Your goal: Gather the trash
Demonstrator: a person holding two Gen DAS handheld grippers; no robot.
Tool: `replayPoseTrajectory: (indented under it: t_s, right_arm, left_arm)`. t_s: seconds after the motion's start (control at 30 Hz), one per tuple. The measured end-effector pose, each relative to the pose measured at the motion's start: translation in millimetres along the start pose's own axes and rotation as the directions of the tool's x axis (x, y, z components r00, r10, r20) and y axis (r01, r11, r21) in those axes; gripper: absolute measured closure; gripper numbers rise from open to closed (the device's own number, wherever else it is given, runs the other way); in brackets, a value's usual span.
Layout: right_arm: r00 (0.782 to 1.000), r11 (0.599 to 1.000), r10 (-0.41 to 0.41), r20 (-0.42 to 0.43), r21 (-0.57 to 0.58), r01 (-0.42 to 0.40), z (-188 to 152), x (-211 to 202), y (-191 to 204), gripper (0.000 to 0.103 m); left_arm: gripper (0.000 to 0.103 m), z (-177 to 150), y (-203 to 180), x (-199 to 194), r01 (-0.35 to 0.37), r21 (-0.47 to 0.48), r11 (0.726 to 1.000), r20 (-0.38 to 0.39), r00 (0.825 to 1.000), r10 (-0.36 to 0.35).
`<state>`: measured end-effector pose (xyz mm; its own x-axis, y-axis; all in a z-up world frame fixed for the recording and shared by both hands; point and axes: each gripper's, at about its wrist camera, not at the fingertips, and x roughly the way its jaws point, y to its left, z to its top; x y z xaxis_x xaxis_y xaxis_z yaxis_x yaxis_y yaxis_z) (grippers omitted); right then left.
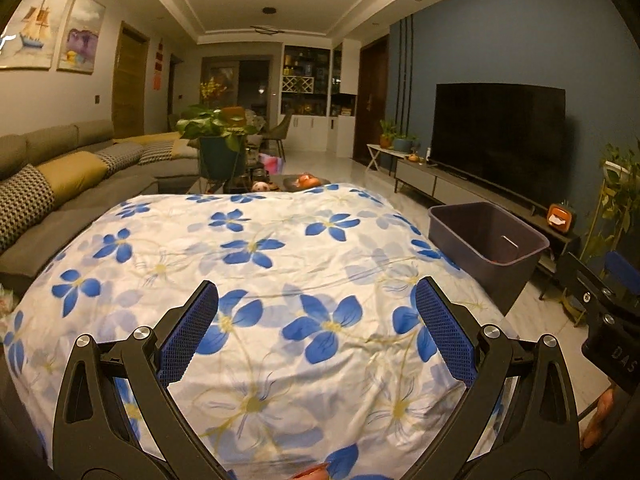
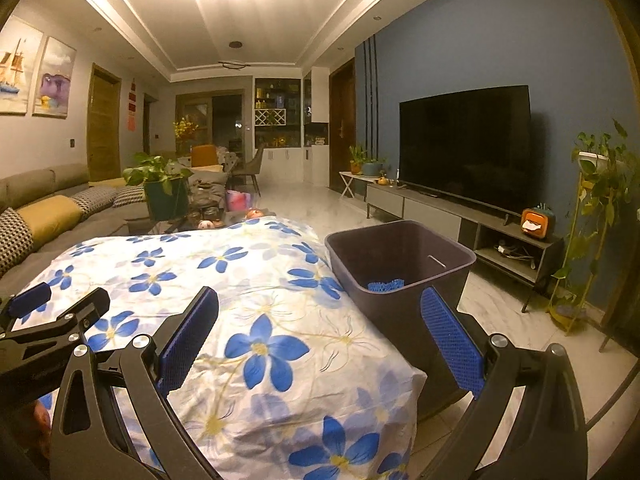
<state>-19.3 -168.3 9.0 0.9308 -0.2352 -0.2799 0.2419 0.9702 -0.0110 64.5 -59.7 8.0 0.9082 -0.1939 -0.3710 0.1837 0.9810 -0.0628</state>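
Both jaws sit wide apart and carry nothing: left gripper [image 1: 316, 328] hovers over the middle of the flowered cloth [image 1: 248, 280], right gripper [image 2: 320, 332] sits toward its right edge, nearer the bin [image 2: 400, 256]. You can see the left gripper's fingers at the left edge of the right wrist view, so the two tools are close together.

No trash shows on the surface from either camera; the cloth looks bare. The dark bin stands just beside the surface's right side, and the right view shows something blue and ridged lying in its bottom. Can't tell what it is.

My read: collection is at or near its end, or you're between items. Before moving on, sweep both cameras across the cloth's far edge and the floor by the bin. If you spot a piece, take it with the nearer tool, lift clear of the cloth folds, and release well inside the bin's rim, not over its edge.
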Motion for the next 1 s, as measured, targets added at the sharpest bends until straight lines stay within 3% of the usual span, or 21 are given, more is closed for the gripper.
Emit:
replayPoseTrajectory:
  t_s: [1.0]
  right_arm:
    - [0.999, 1.0, -0.011, 0.031, 0.002, 0.011, -2.1, -21.3, 11.2, 0.006]
  left_arm:
    - [0.006, -4.7, 5.6, -21.0, 0.019, -0.018, 1.0, 0.005, 1.0, -0.019]
